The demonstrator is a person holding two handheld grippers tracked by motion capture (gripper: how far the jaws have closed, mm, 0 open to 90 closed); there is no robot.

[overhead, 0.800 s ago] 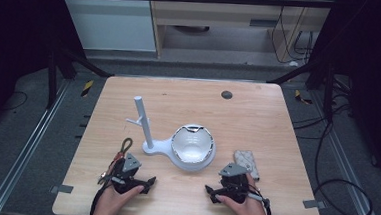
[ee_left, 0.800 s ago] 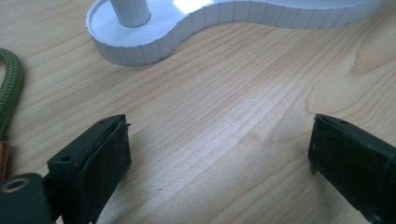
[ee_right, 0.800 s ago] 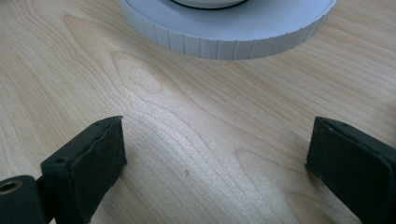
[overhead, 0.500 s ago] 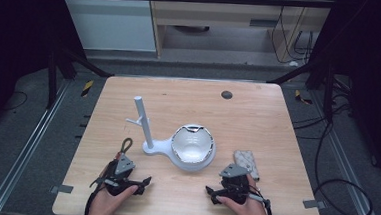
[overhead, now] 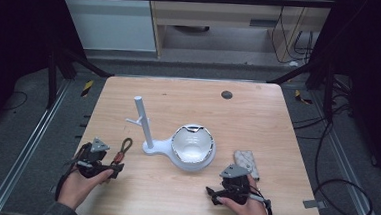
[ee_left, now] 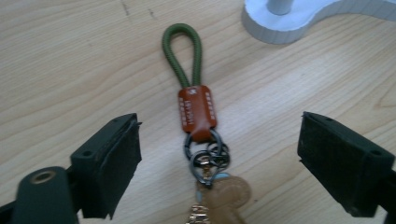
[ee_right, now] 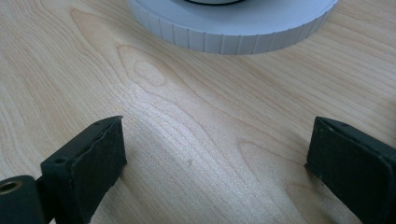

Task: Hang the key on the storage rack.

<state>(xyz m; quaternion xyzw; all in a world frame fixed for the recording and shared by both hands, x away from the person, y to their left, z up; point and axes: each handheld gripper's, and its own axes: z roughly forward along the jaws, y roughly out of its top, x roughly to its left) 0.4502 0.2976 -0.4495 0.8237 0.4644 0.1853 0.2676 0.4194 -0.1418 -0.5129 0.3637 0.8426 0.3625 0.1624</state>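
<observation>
A keychain (ee_left: 196, 107) with a green cord loop, a brown leather tab, metal rings and a brown charm lies flat on the wood. It sits between the wide-open jaws of my left gripper (ee_left: 219, 149), and the pads do not touch it. In the high view the keychain (overhead: 122, 151) lies just right of the left gripper (overhead: 110, 165). My right gripper (ee_right: 215, 149) stands open over bare wood, facing the ribbed white base (ee_right: 233, 32). From above, the right gripper (overhead: 226, 185) rests near the front edge, below the bowl (overhead: 192, 145).
A white stand with an upright post and a side peg (overhead: 145, 122) shares its base with the bowl. A folded patterned cloth (overhead: 245, 161) lies beside the right hand. A dark round spot (overhead: 226, 94) marks the far tabletop (overhead: 257, 121).
My left hand and gripper have shifted to the left and slightly away from the front edge. The keychain, the stand and the right gripper have stayed in place.
</observation>
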